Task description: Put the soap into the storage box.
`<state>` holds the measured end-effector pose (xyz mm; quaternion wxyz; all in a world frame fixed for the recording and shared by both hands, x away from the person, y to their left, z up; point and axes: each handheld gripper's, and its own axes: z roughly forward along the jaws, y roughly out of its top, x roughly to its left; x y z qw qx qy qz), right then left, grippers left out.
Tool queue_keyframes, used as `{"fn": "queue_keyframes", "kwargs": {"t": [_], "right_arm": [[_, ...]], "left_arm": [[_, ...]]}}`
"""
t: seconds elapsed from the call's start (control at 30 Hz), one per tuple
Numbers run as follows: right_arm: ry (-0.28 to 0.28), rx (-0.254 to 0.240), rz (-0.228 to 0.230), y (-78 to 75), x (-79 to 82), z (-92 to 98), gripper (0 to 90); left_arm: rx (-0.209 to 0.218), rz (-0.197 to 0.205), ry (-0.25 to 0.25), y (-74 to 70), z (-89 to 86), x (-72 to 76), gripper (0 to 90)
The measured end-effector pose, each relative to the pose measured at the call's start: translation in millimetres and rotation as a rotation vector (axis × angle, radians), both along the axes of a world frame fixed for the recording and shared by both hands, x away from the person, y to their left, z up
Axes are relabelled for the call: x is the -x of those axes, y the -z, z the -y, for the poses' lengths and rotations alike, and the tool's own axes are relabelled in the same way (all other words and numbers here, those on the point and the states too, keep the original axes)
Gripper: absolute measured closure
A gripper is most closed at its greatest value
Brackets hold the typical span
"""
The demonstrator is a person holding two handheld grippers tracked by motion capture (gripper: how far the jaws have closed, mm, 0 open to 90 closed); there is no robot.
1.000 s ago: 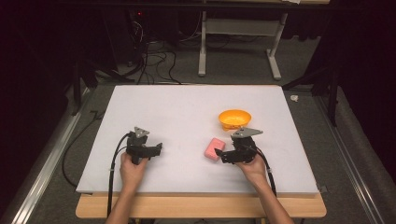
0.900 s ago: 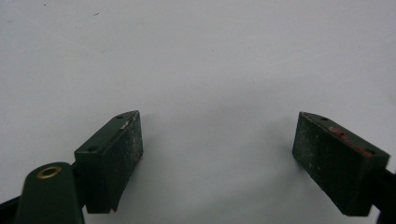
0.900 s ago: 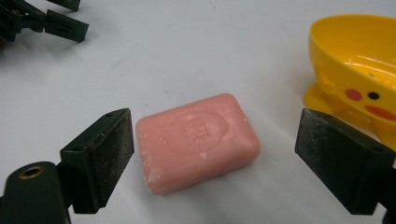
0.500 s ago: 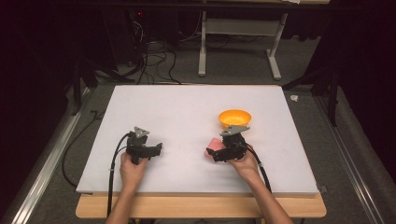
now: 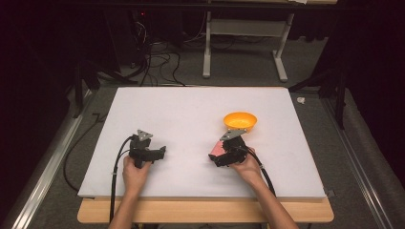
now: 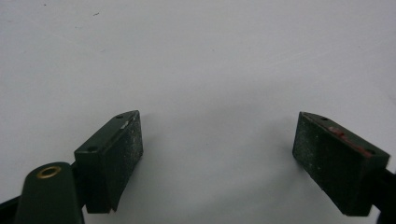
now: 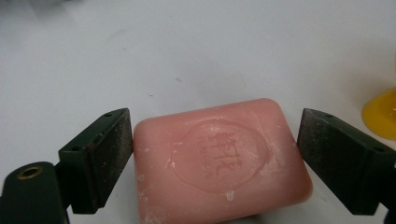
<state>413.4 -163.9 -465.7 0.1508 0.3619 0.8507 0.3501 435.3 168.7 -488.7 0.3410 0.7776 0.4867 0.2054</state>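
White table [image 5: 191, 109]: bears all items. Pink soap bar [image 7: 219, 154], right of centre, lies flat between the spread jaws of the right gripper [image 5: 224, 155]; left jaw touching or nearly so, not clamped. Orange bowl [image 5: 240, 121], just beyond it. Left gripper [image 6: 217, 154], near left, jaws released, holding nothing.

A pink bar of soap [image 7: 219, 158] lies flat on the white table [image 7: 196, 51], its top stamped with a round embossed seal whose lettering is too faint to read. The right gripper [image 7: 215, 156] straddles the bar, jaws spread wide: the left jaw looks to be touching the soap's edge, while the right jaw stands just beside the other end. An orange bowl [image 7: 380, 114] shows partly at the right edge, apart from the soap.
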Motion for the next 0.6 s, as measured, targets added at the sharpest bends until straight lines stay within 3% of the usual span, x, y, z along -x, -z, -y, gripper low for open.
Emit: {"fn": "queue_keyframes", "kwargs": {"t": [0.23, 0.4, 0.6], "right_arm": [[-0.02, 0.023, 0.015, 4.4, -0.5, -1.2, 11.1], [-0.021, 0.054, -0.015, 10.8, -2.1, -1.4, 11.9], [-0.017, 0.053, -0.023, 14.7, -1.9, -0.9, 13.1]], "left_arm": [[-0.001, 0.0, 0.001, 0.0, 0.0, 0.0, 16.6], [-0.001, 0.0, 0.001, 0.0, 0.0, 0.0, 16.6], [-0.001, 0.0, 0.001, 0.0, 0.0, 0.0, 16.6]]}}
